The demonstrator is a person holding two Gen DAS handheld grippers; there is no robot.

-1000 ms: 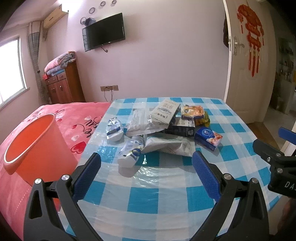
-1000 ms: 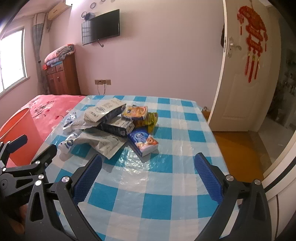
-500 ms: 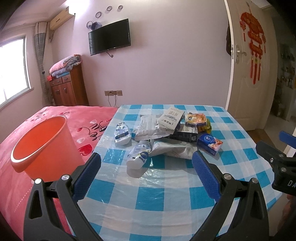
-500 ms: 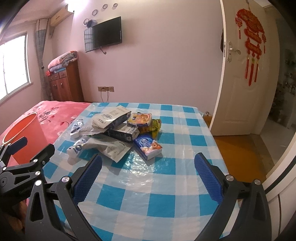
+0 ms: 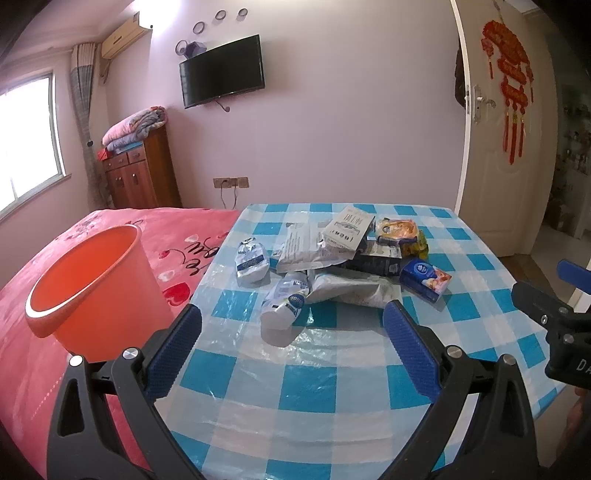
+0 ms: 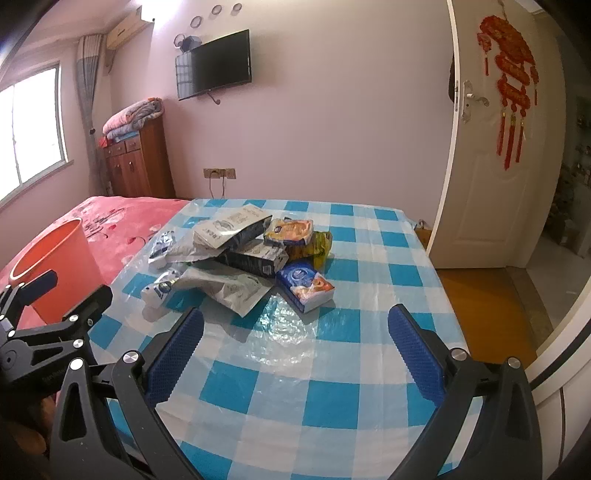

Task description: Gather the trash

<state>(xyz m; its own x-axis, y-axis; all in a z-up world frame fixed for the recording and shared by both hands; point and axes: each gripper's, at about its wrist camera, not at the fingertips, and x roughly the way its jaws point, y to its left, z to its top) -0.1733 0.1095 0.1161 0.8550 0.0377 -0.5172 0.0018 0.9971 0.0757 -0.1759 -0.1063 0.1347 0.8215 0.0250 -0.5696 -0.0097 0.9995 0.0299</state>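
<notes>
The worktop (image 5: 306, 387), spread with a blue-and-white checked plastic cloth, carried a loose heap of wrappers: a crumpled white-and-blue pouch (image 5: 284, 306), a flat grey foil bag (image 5: 351, 290), a small blue tissue packet (image 5: 424, 275) and a dark carton (image 6: 255, 258).

Daylit bedroom with pale lilac walls

Sunlight is coming in through the window (image 5: 26, 136) on the left, with a grey curtain (image 5: 85, 122) hanging beside it and an air conditioner (image 5: 123, 34) sitting high in the corner. A dark television (image 5: 222, 71) is hanging on the far wall above a wall socket (image 5: 231, 182); folded blankets (image 5: 133, 124) are lying on a wooden cabinet (image 5: 142, 171). A bed under a pink cover (image 5: 48, 258) is standing beside a table with a blue-and-white checked cloth (image 6: 332, 369). A white door (image 6: 491, 166) carrying a red ornament (image 6: 511, 77) is standing open over the orange-brown floor (image 6: 480, 314).
</notes>
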